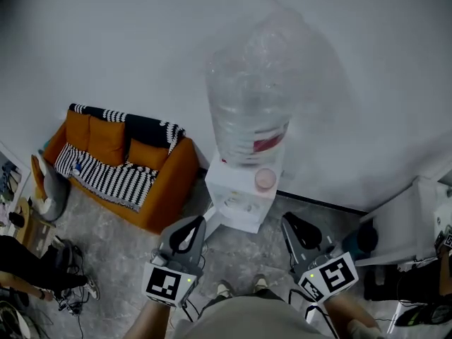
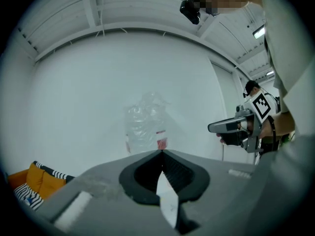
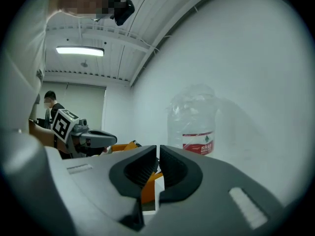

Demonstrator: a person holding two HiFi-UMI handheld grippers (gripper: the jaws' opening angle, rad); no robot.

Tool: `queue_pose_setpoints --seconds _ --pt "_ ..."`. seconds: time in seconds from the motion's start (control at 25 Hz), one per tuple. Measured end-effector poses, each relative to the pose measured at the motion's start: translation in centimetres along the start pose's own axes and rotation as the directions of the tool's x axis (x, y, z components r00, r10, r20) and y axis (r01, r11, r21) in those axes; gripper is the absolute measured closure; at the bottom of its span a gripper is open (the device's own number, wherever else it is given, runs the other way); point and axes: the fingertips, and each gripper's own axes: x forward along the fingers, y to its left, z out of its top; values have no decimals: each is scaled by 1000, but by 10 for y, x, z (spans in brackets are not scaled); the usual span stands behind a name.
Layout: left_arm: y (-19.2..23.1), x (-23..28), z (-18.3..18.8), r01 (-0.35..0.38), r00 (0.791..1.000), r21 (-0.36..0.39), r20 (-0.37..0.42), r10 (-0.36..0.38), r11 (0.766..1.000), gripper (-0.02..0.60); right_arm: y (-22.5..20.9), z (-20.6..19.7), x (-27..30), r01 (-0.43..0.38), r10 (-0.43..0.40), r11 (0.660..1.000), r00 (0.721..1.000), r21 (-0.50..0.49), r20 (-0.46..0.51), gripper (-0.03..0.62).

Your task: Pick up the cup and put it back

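Note:
A small pink cup stands on the ledge of a white water dispenser, under its large clear bottle. Both grippers hover in front of the dispenser, clear of the cup. My left gripper sits below and left of the cup, jaws shut with nothing in them. My right gripper is below and right of the cup; its jaws are closed to a thin slit and hold nothing. The bottle shows above the jaws in both gripper views, and the cup is hidden there.
An orange sofa with a striped blanket stands left of the dispenser. A white cabinet is at the right. Clutter and cables lie at the far left. The person's shoes rest on grey floor before the dispenser.

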Motion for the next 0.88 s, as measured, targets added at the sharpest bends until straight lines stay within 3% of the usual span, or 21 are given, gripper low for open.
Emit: queue_pose_setpoints --seconds 0.16,0.32,0.44,0.8,0.88 --pt "-9 -7 -7 24 1000 56 -8 -23 998 578 13 -5 -7 -44 44 999 999 -3 -30 591" --pt "-14 -10 -7 2 1000 -26 -26 -3 1000 580 20 -20 -7 -57 55 998 994 -28 -96 591" --pt "-14 -12 -6 10 1000 4 -16 -9 1000 578 23 -26 -7 -61 58 998 990 -20 -130 591" --pt "-13 -15 -8 -6 1000 -28 -26 5 1000 580 22 -28 -4 -56 56 998 988 5 -145 591" --pt "-10 -15 -9 3 1000 24 -16 -2 1000 580 22 -26 -2 -59 58 998 988 1 -140 591"
